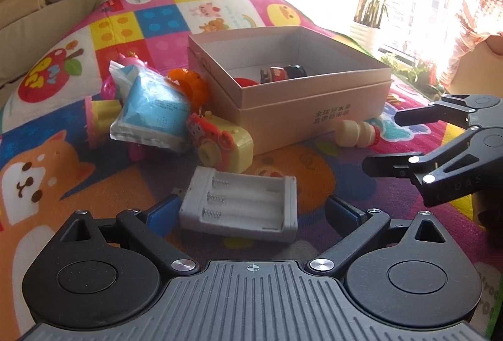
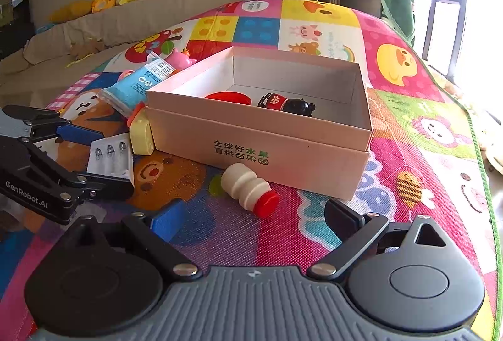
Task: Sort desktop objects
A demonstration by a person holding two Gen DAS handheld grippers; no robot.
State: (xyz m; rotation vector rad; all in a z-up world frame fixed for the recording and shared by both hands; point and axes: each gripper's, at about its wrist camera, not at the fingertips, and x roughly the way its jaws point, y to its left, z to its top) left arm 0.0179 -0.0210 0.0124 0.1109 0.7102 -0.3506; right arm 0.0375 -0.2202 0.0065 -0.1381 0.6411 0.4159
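Both hand-held grippers gape empty: left (image 1: 251, 215) straddling the battery holder (image 1: 240, 204), right (image 2: 254, 220) near the bottle (image 2: 248, 188).

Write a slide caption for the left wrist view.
Open left gripper straddles a grey battery holder near the cardboard box.
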